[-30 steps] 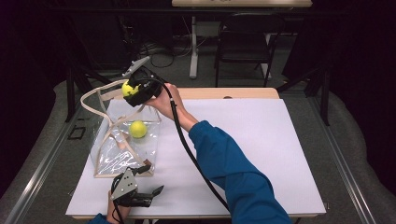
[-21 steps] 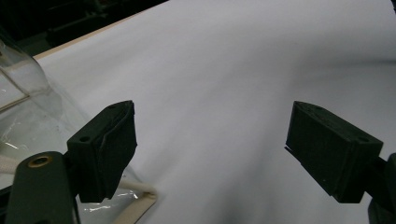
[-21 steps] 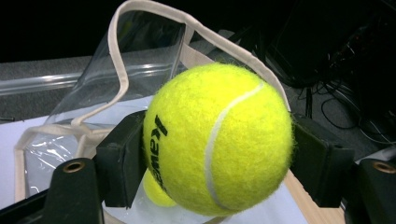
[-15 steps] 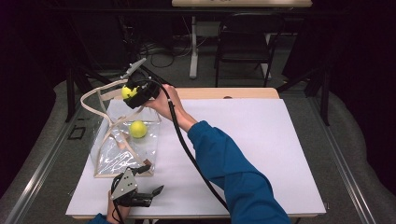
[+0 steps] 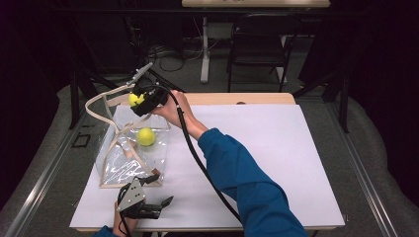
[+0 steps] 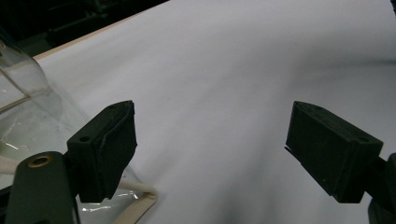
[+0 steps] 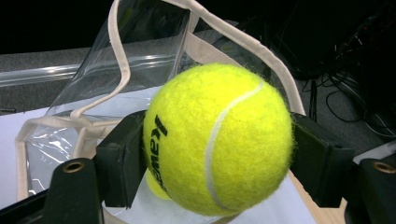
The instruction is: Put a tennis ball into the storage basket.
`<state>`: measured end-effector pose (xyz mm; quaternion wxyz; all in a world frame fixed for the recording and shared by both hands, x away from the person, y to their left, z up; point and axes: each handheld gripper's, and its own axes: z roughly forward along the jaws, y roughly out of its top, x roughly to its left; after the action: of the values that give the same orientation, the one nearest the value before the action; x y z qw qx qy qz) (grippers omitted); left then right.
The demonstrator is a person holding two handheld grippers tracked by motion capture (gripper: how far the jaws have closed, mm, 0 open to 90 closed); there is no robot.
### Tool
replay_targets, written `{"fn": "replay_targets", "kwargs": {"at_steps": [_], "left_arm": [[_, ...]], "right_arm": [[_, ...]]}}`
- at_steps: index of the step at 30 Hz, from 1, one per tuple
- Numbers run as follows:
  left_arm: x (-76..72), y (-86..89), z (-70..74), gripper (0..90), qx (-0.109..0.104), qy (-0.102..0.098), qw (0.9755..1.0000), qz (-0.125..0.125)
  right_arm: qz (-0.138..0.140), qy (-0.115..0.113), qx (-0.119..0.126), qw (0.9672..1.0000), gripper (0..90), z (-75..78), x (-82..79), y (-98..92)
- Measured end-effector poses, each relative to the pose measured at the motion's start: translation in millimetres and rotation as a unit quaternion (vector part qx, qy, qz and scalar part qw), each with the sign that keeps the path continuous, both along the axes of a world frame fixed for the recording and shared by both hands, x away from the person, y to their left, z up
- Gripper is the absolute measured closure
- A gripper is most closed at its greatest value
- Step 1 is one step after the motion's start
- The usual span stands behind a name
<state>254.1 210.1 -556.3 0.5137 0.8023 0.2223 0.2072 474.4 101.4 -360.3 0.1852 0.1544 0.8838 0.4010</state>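
My right gripper (image 5: 140,101) (image 7: 217,154) is shut on a yellow tennis ball (image 5: 134,99) (image 7: 218,140), which it holds above the far end of a clear plastic bag (image 5: 129,148) with beige straps (image 7: 119,60). A second tennis ball (image 5: 146,136) lies inside that bag; a sliver of it (image 7: 154,186) peeks out under the held ball. Near the table's front left edge my left gripper (image 5: 160,203) (image 6: 210,154) stands open over the white tabletop, nothing between its jaws. The bag's near corner (image 6: 135,200) lies just beside its left jaw.
The white sheet (image 5: 257,148) covers the table to the right of the bag. A black cable (image 5: 197,158) trails from the right gripper across the table. A dark chair (image 5: 257,54) and floor cables (image 5: 168,52) lie beyond the far edge.
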Motion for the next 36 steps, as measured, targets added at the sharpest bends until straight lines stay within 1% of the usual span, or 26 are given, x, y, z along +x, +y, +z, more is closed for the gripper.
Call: {"fn": "replay_targets", "kwargs": {"at_steps": [4, 14, 15, 17, 26, 27, 28, 30, 31, 32, 34, 36], "left_arm": [[-0.1, 0.5, 0.2, 16.1, 0.001, 0.000, 1.0000, 0.000], [-0.4, 0.2, 0.1, 16.1, 0.000, -0.001, 1.0000, 0.002], [-0.2, 0.3, 0.1, 16.0, 0.000, -0.001, 1.0000, 0.002], [-0.1, 0.2, 0.0, 16.0, 0.000, -0.002, 1.0000, 0.002], [-0.6, 0.1, 0.2, 16.1, -0.001, -0.002, 1.0000, 0.002], [-0.6, 0.1, 0.2, 16.1, -0.001, -0.002, 1.0000, 0.002], [-0.4, 0.7, 0.3, 16.0, 0.000, -0.001, 1.0000, 0.000], [-0.3, 0.2, 0.0, 16.1, 0.000, -0.001, 1.0000, 0.001], [-0.3, 0.2, 0.0, 16.1, 0.000, -0.001, 1.0000, 0.001], [-0.2, 0.0, 0.0, 16.0, 0.000, -0.001, 1.0000, 0.001], [-0.3, -0.4, 0.0, 16.0, 0.000, -0.001, 1.0000, 0.000], [0.0, -0.3, -0.1, 16.0, 0.000, 0.000, 1.0000, -0.001]], "right_arm": [[0.002, 0.000, -0.008, 1.0000, 26.3, -2.2, -0.3, 2.0], [-0.002, 0.007, -0.008, 0.9999, 26.1, -5.0, 0.4, 4.9], [0.001, 0.006, -0.014, 0.9999, 26.1, -5.9, 0.2, 6.5], [0.003, 0.008, -0.018, 0.9998, 26.0, -6.3, 0.1, 7.3], [0.005, 0.006, -0.018, 0.9998, 25.8, -6.7, 0.4, 7.7], [0.004, 0.013, -0.009, 0.9999, 25.8, -3.2, -1.2, 5.6], [0.009, 0.023, 0.008, 0.9997, 5.5, 1.8, -3.6, -0.6], [0.012, 0.027, 0.018, 0.9994, 3.6, 4.7, -4.4, -5.8], [0.012, 0.027, 0.018, 0.9994, 3.6, 4.7, -4.4, -5.8], [0.012, 0.033, 0.027, 0.9990, 1.8, 7.6, -4.6, -11.4], [0.015, 0.037, 0.035, 0.9986, 0.8, 9.7, -4.8, -17.3], [0.014, 0.044, 0.036, 0.9983, 0.1, 11.2, -6.1, -23.0]]}}
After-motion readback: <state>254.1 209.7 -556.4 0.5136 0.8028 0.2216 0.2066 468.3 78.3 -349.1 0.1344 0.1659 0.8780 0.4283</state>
